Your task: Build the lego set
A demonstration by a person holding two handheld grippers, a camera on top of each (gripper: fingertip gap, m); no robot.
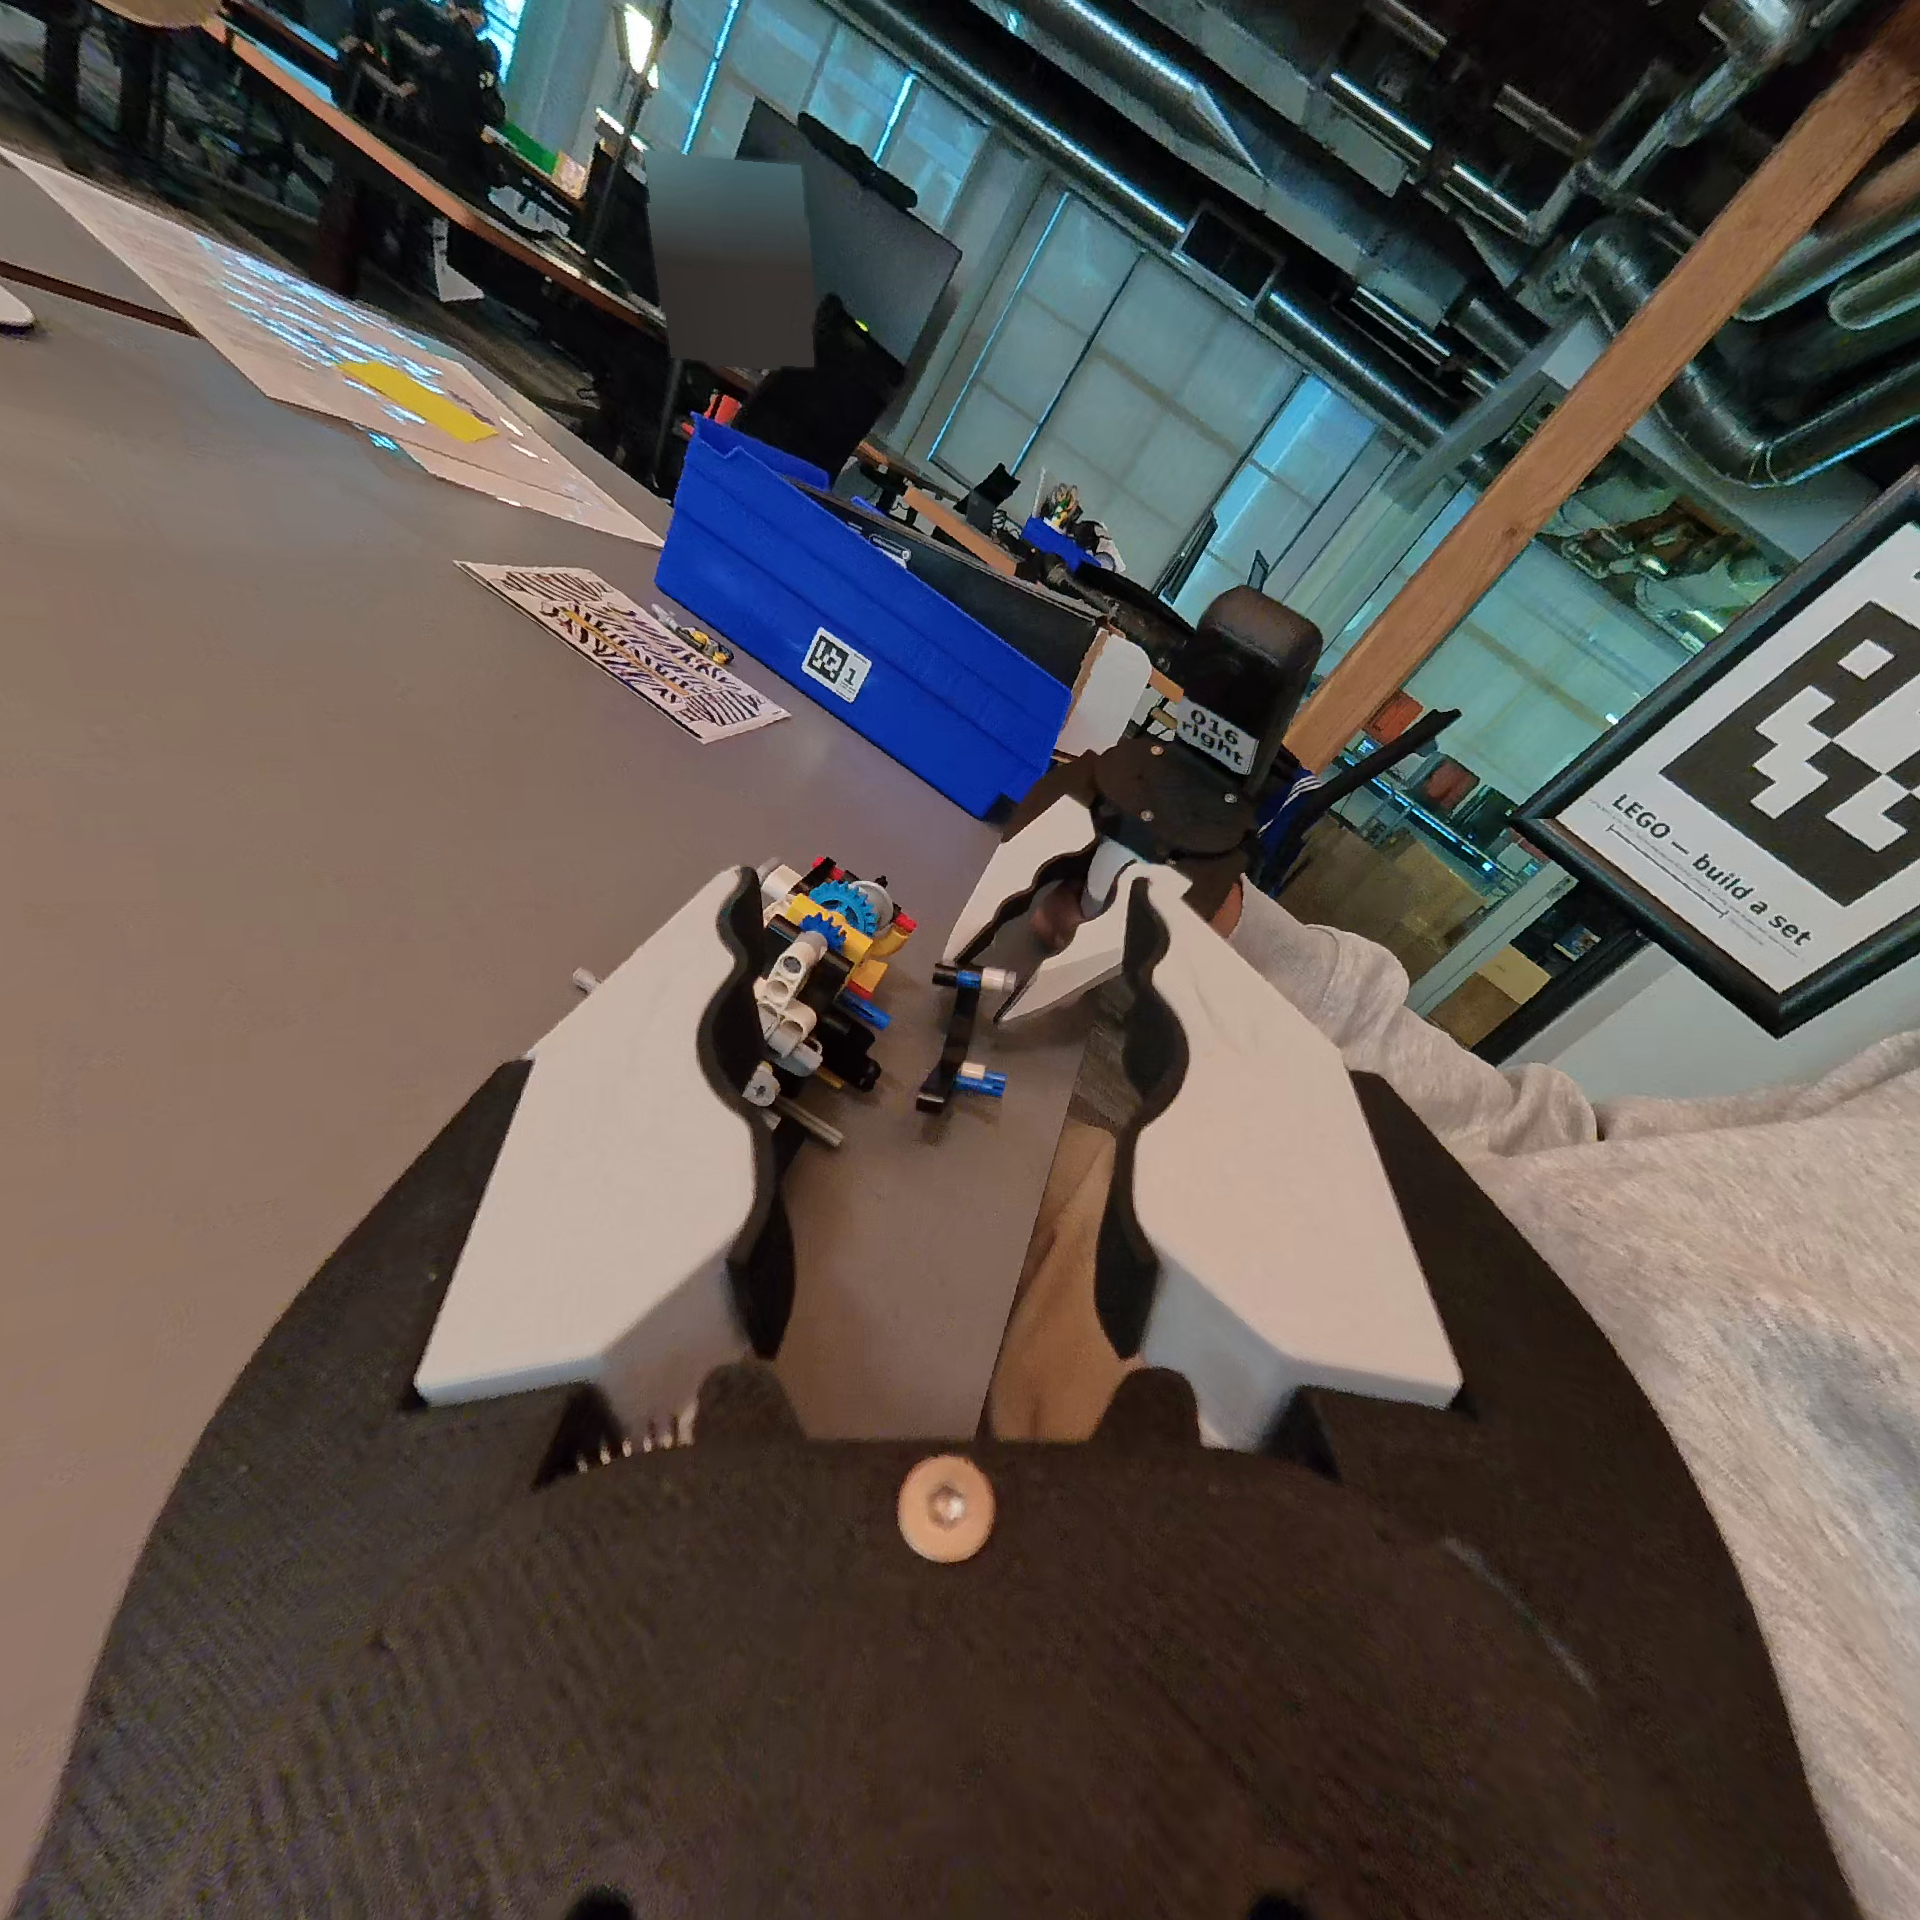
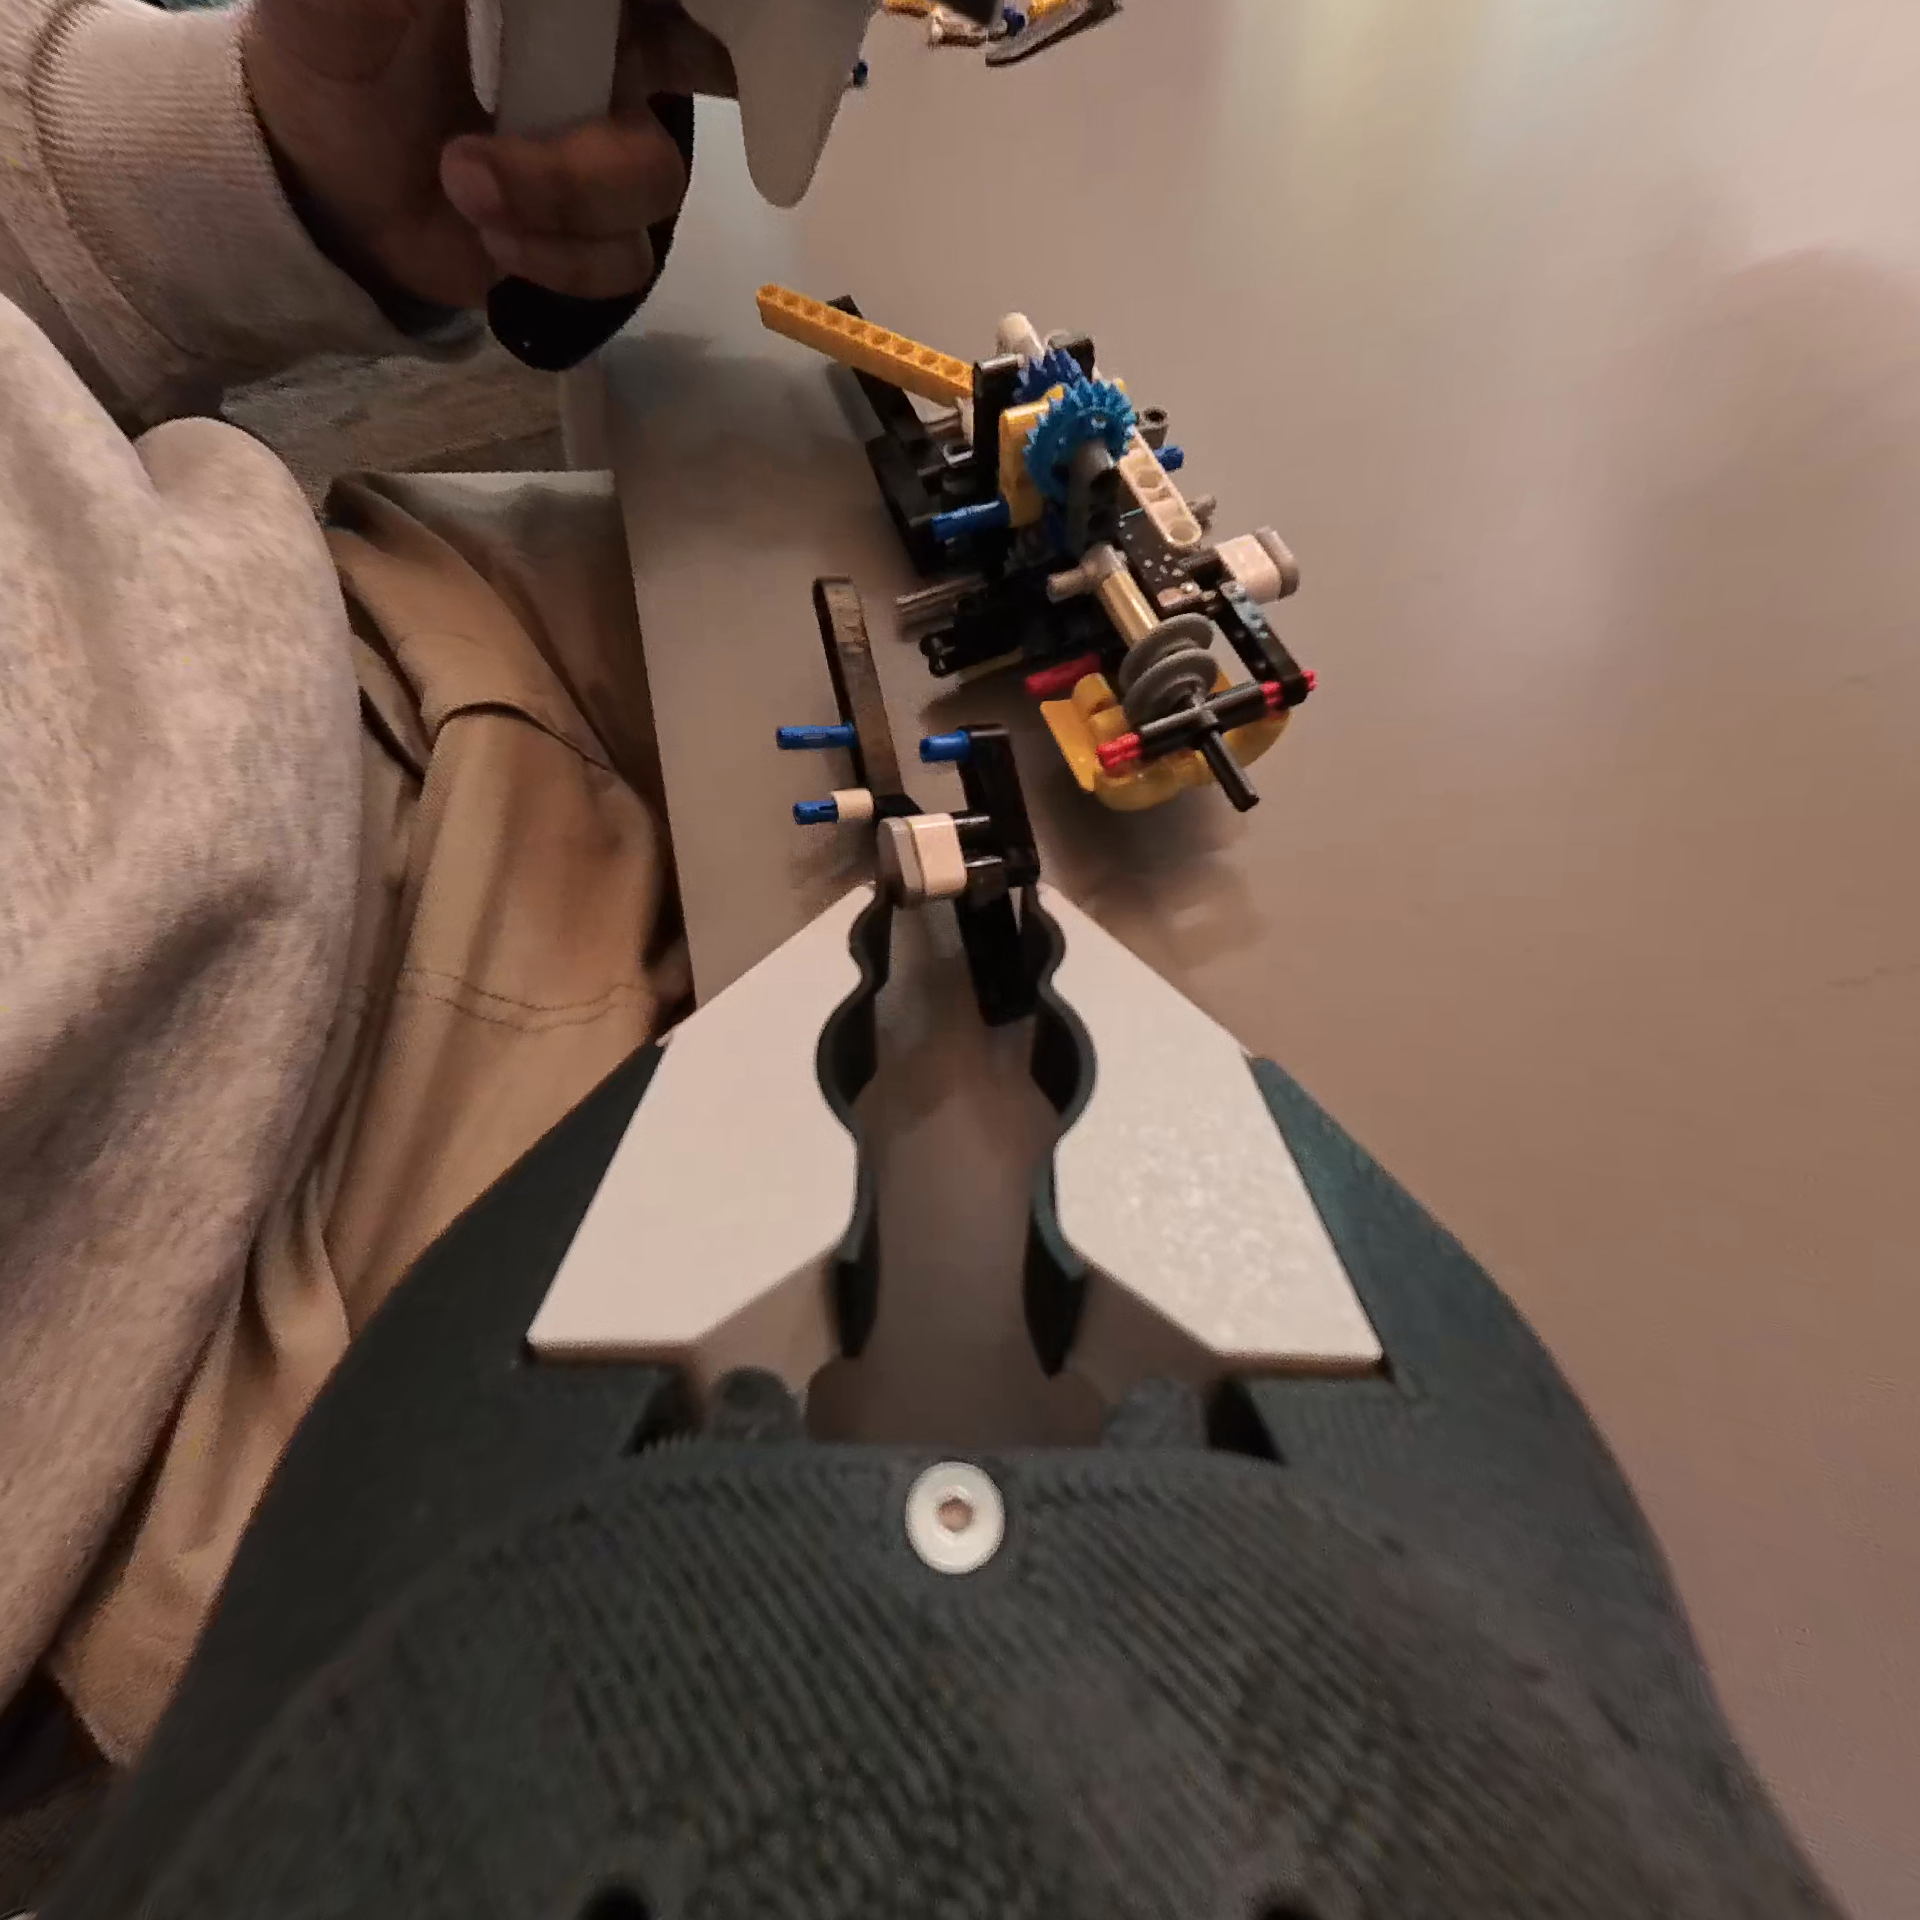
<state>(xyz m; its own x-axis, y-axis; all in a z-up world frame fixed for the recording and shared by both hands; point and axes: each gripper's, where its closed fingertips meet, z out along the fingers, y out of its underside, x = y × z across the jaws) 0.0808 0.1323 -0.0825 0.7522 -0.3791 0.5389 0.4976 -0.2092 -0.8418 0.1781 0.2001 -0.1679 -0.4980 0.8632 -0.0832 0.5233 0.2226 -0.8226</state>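
A partly built lego model (image 1: 831, 956) with a blue gear, yellow parts and black beams lies on the grey table (image 1: 312, 935), touching my left finger's tip. It also shows in the right wrist view (image 2: 1101, 561). My left gripper (image 1: 940, 894) is open and empty, its jaws wide apart. My right gripper (image 2: 961, 904) is shut on a black beam piece (image 2: 997, 831) with blue pins and a white connector, beside the model near the table's edge. That piece (image 1: 956, 1039) stands upright between the two grippers, with the right gripper (image 1: 997, 987) at its top.
A blue bin (image 1: 862, 644) stands behind the model, with a patterned sheet (image 1: 623, 644) to its left and paper sheets (image 1: 416, 400) farther back. A framed marker sign (image 1: 1787, 769) stands right. The person's grey sleeve (image 2: 156, 727) and lap lie past the table edge. There is about 15 cm between the tips of the two grippers.
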